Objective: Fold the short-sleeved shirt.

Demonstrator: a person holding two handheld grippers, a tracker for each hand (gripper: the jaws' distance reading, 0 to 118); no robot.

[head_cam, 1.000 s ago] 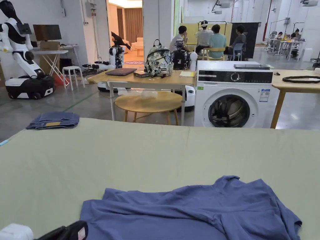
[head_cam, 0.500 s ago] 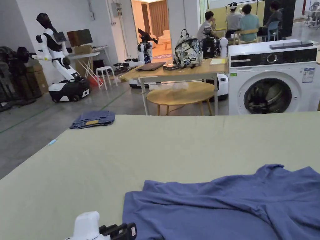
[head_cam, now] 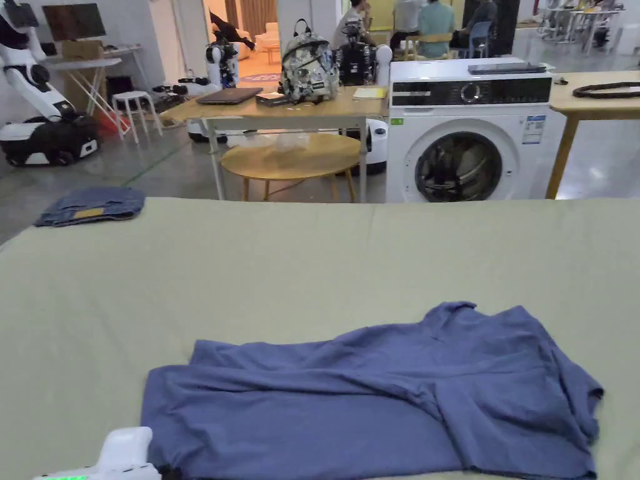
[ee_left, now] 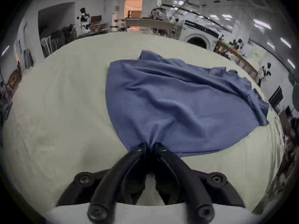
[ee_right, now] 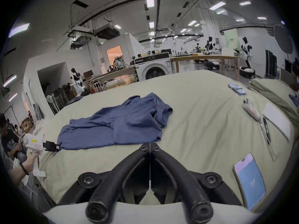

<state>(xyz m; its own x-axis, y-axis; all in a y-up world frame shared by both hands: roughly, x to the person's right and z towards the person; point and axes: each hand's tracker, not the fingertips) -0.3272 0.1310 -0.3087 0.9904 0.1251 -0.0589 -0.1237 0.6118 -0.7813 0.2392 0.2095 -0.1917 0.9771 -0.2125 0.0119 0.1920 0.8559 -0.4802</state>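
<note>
A blue short-sleeved shirt [head_cam: 375, 400] lies rumpled on the pale green table [head_cam: 300, 262], near its front edge. In the left gripper view my left gripper [ee_left: 150, 145] is shut on the shirt [ee_left: 178, 101] at its near hem corner, and the cloth bunches between the jaws. The right gripper view shows that left gripper [ee_right: 57, 147] at the shirt's [ee_right: 116, 125] left corner, held by a hand. My right gripper [ee_right: 150, 145] is shut with nothing in it, hovering just short of the shirt's near edge.
Folded jeans [head_cam: 90, 205] lie at the table's far left corner. A phone [ee_right: 250, 179], a white tablet [ee_right: 278, 124] and small tools [ee_right: 250, 111] lie on the table's right side. A washing machine [head_cam: 469, 131] and wooden tables [head_cam: 287, 156] stand beyond the far edge.
The head camera has swung and tilted down, so more of the shirt shows. The left gripper's white body stays at the bottom left by the shirt's corner.
</note>
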